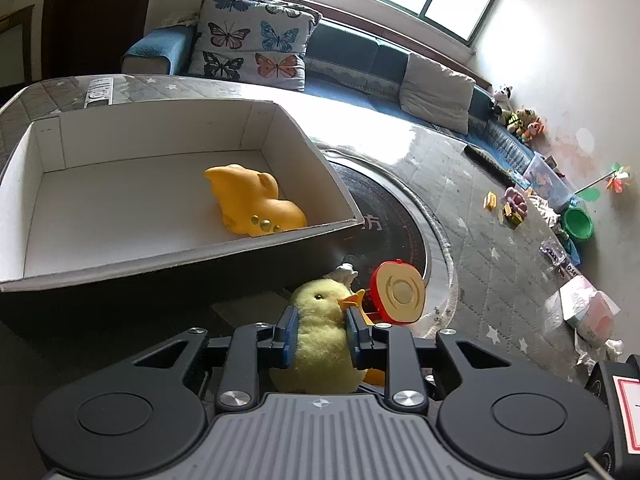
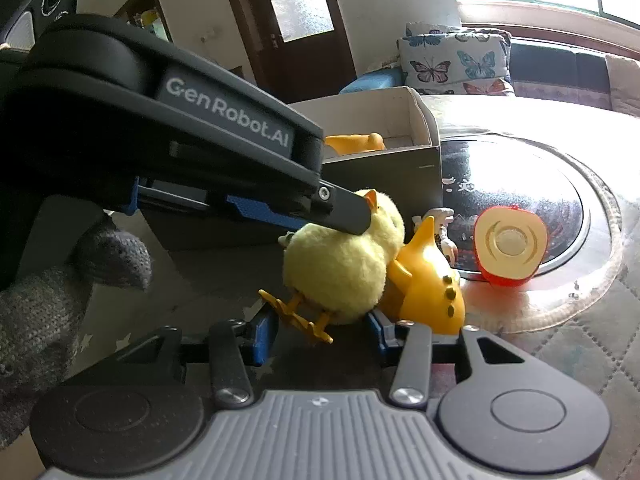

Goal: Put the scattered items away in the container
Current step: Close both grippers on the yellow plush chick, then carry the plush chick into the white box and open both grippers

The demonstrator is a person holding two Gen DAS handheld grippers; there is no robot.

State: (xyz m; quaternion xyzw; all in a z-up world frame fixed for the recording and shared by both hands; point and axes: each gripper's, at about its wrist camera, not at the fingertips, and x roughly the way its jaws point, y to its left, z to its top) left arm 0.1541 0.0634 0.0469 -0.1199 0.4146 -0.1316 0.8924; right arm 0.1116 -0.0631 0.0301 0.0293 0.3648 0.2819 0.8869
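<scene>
Nearest, our left gripper (image 1: 320, 336) has its jaws clamped on the plush chick (image 1: 320, 344); our right gripper (image 2: 318, 330) waits with jaws apart; beyond lie a yellow toy (image 2: 430, 280) and red apple half (image 2: 510, 250); farther left, the box (image 1: 120, 252) holds one yellow toy already; several remain.

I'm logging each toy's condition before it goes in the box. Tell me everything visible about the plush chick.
The plush chick is fluffy pale yellow fabric with a black bead eye, orange beak and orange plastic-looking feet. It lies tipped on its side, outside the box, leaning against a yellow plastic toy. The left gripper pinches its body between blue-padded fingers; its feet reach toward the right gripper.
</scene>
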